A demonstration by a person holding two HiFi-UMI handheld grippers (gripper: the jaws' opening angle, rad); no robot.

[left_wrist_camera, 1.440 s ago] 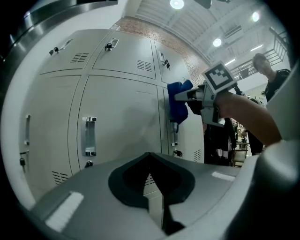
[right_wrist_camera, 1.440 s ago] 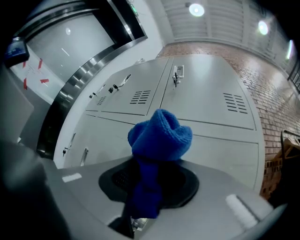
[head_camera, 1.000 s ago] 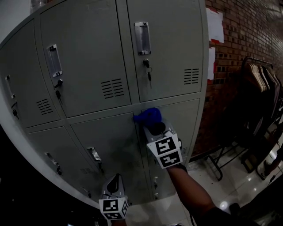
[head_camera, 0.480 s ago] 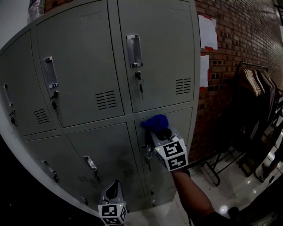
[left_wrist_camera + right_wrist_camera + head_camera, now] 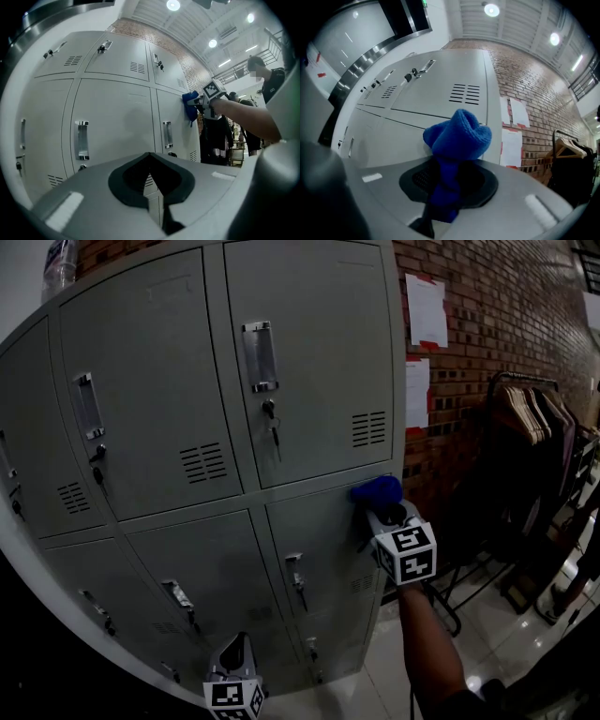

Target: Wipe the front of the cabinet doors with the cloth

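Observation:
A grey metal locker cabinet (image 5: 309,352) with several doors fills the head view. My right gripper (image 5: 382,505) is shut on a blue cloth (image 5: 376,489), which presses against the right edge of the lower right door (image 5: 328,540). In the right gripper view the blue cloth (image 5: 458,136) bulges out of the shut jaws against the grey door (image 5: 440,93). My left gripper (image 5: 234,664) hangs low in front of the bottom doors, shut and empty. From the left gripper view the cloth (image 5: 190,102) and the right gripper (image 5: 206,96) show far off at the cabinet's end.
A brick wall (image 5: 497,324) with paper sheets (image 5: 427,310) stands right of the cabinet. A clothes rack (image 5: 534,418) with dark garments is further right. Keys hang in the door locks (image 5: 272,423). A person (image 5: 269,84) stands behind in the left gripper view.
My right gripper has swept the blue cloth rightward across the lower door to its right edge. The head view has shifted right; the left gripper stays low.

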